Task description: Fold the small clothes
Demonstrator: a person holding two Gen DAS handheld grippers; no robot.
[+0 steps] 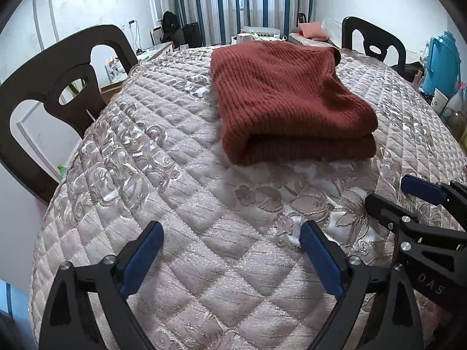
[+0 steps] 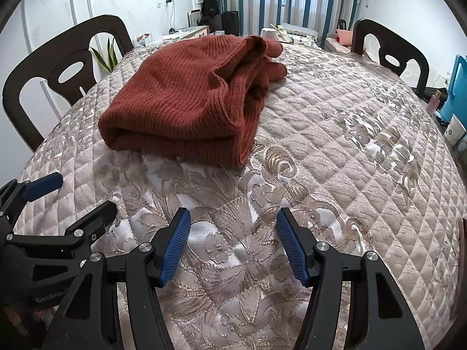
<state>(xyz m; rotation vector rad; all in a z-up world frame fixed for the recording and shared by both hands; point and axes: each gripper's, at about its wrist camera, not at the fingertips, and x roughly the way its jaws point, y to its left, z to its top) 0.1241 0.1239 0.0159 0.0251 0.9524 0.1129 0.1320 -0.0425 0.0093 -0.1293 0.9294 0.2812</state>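
A rust-red knitted sweater (image 1: 286,96) lies folded into a thick bundle on the quilted table cover (image 1: 163,180); in the right wrist view the sweater (image 2: 181,93) shows a loose cuff and open fold on its right side. My left gripper (image 1: 232,233) hovers over the cover short of the sweater, open, nothing between its blue pads. My right gripper (image 2: 233,221) is also open and empty, near the front of the table. Each gripper appears at the edge of the other's view: the right gripper (image 1: 391,192), the left gripper (image 2: 84,192).
Dark chairs stand at the table's left (image 1: 49,93) and far right (image 1: 376,40). A blue jug (image 1: 440,61) and cups sit on a side surface at right. Bare quilted cover (image 2: 350,145) lies right of the sweater. Curtains and clutter fill the back of the room.
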